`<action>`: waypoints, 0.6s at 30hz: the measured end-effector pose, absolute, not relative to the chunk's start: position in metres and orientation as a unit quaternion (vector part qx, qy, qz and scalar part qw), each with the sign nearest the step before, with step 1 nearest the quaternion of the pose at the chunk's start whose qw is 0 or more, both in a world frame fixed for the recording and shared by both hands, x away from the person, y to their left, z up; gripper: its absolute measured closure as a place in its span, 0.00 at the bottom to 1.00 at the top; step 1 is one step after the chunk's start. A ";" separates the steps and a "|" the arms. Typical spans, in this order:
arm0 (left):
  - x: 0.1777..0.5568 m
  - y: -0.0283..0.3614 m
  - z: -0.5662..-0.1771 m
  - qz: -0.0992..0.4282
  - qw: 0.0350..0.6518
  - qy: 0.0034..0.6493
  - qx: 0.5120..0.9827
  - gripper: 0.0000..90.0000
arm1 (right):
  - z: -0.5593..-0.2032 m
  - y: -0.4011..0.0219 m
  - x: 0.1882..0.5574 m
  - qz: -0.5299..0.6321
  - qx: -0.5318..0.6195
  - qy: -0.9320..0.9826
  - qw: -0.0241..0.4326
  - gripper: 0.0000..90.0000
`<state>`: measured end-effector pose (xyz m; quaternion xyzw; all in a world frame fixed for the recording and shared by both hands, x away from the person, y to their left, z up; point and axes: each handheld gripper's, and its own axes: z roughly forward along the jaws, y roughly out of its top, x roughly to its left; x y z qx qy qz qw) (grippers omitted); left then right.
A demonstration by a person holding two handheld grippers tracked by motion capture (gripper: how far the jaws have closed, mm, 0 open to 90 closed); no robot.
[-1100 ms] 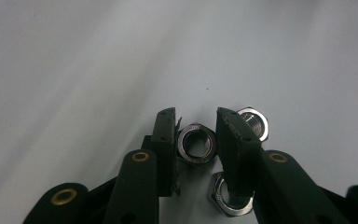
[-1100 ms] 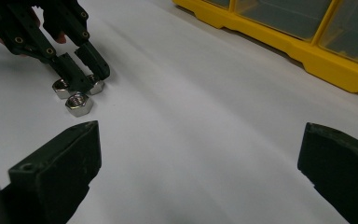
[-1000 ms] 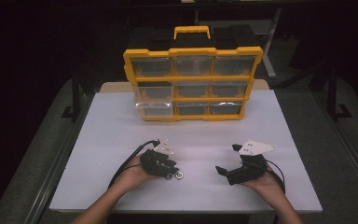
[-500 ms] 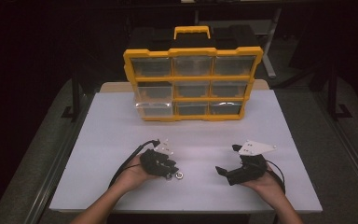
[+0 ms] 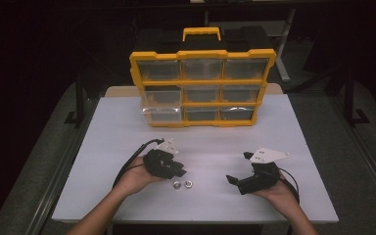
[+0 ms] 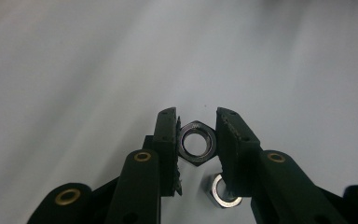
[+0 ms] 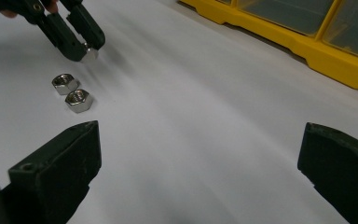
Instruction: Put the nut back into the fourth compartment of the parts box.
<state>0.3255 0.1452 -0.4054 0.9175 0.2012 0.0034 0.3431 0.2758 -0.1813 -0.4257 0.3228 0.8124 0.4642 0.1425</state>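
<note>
Left hand-held gripper (image 6: 196,140) is clamped on a nut (image 6: 196,142), two nuts (image 7: 72,92) loose nearby. Right hand-held gripper (image 7: 200,163) stands wide open, empty. Bare tabletop (image 5: 210,142) lies between them and the yellow organizer (image 5: 203,88).

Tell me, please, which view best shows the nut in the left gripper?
The left gripper view: the held nut sits close up between the left gripper pads, hex outline and bore clear. The right gripper view shows it far off, as a glint at the jaw tips. In the high view the gripper covers it.

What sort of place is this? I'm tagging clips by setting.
Probably a workshop or lab bench: a yellow-framed parts organiser with clear drawers stands on a white table, and loose steel hex nuts lie near it.
</note>
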 end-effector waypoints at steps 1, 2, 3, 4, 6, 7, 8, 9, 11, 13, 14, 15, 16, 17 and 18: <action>0.327 0.146 -0.403 0.002 0.344 0.200 0.917 0.79 | -0.426 -0.181 0.276 0.464 0.323 0.813 0.142 0.00; 0.327 0.146 -0.401 0.001 0.348 0.204 0.915 0.79 | -0.426 -0.181 0.276 0.464 0.322 0.813 0.142 0.00; 0.328 0.147 -0.398 0.000 0.346 0.200 0.917 0.79 | -0.426 -0.181 0.276 0.464 0.322 0.813 0.142 0.00; 0.329 0.147 -0.396 0.001 0.347 0.200 0.916 0.79 | -0.426 -0.181 0.276 0.464 0.322 0.813 0.143 0.00; 0.330 0.149 -0.392 -0.002 0.348 0.201 0.916 0.79 | -0.426 -0.181 0.276 0.464 0.322 0.813 0.143 0.00; 0.331 0.150 -0.391 -0.005 0.350 0.203 0.915 0.79 | -0.426 -0.181 0.276 0.464 0.322 0.813 0.143 0.00; 0.332 0.151 -0.389 -0.006 0.349 0.202 0.915 0.79 | -0.426 -0.181 0.276 0.463 0.322 0.813 0.143 0.00; 0.332 0.151 -0.388 -0.006 0.350 0.203 0.914 0.79 | -0.426 -0.181 0.276 0.463 0.322 0.813 0.142 0.00; 0.333 0.153 -0.384 -0.006 0.348 0.203 0.915 0.79 | -0.426 -0.181 0.276 0.462 0.324 0.813 0.142 0.00; 0.335 0.155 -0.379 -0.006 0.354 0.203 0.913 0.79 | -0.426 -0.181 0.276 0.463 0.322 0.814 0.142 0.00; 0.335 0.155 -0.379 -0.006 0.354 0.203 0.913 0.79 | -0.426 -0.181 0.276 0.463 0.322 0.814 0.142 0.00; 0.336 0.156 -0.377 -0.007 0.356 0.204 0.912 0.79 | -0.427 -0.181 0.276 0.463 0.322 0.813 0.143 0.00; 0.336 0.157 -0.375 -0.005 0.358 0.206 0.911 0.79 | -0.427 -0.181 0.276 0.462 0.322 0.814 0.143 0.00; 0.337 0.157 -0.374 -0.003 0.359 0.209 0.910 0.79 | -0.427 -0.181 0.276 0.462 0.322 0.814 0.143 0.00; 0.337 0.158 -0.372 -0.003 0.359 0.210 0.909 0.79 | -0.427 -0.181 0.276 0.462 0.322 0.814 0.142 0.00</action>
